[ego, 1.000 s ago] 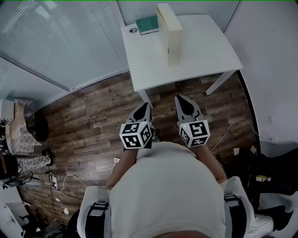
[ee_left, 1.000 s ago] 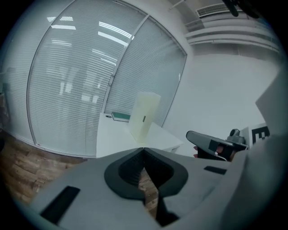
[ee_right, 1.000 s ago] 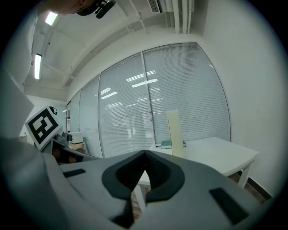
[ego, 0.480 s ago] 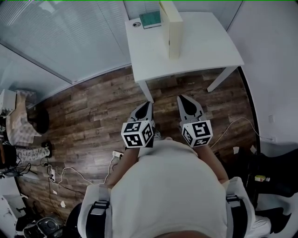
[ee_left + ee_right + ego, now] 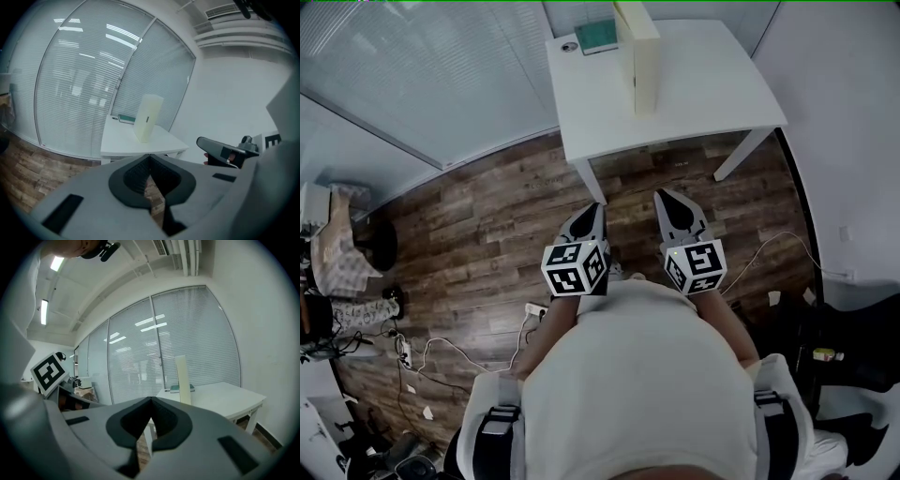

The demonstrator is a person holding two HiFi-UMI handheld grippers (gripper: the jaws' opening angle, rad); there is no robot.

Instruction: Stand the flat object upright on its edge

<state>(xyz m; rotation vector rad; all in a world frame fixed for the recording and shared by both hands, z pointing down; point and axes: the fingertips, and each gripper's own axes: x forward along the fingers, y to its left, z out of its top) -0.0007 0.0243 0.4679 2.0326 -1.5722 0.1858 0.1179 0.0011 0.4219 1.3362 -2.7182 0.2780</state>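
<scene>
A cream flat box (image 5: 639, 56) stands upright on its edge on the white table (image 5: 703, 89); it also shows as the cream box (image 5: 147, 118) in the left gripper view and the cream box (image 5: 182, 379) in the right gripper view. Both grippers hang over the wooden floor, well short of the table and close to the person's body. My left gripper (image 5: 592, 211) is shut with nothing in it, its jaw tips meeting. My right gripper (image 5: 664, 198) is likewise shut and empty.
A green book (image 5: 600, 38) and a small round thing (image 5: 570, 46) lie at the table's far left. A glass wall with blinds (image 5: 422, 75) runs on the left. Cables (image 5: 441, 352) and clutter lie on the floor at lower left.
The view has shifted slightly, so the table and box sit a little higher in the picture. Both grippers stay shut and keep their place in front of the person.
</scene>
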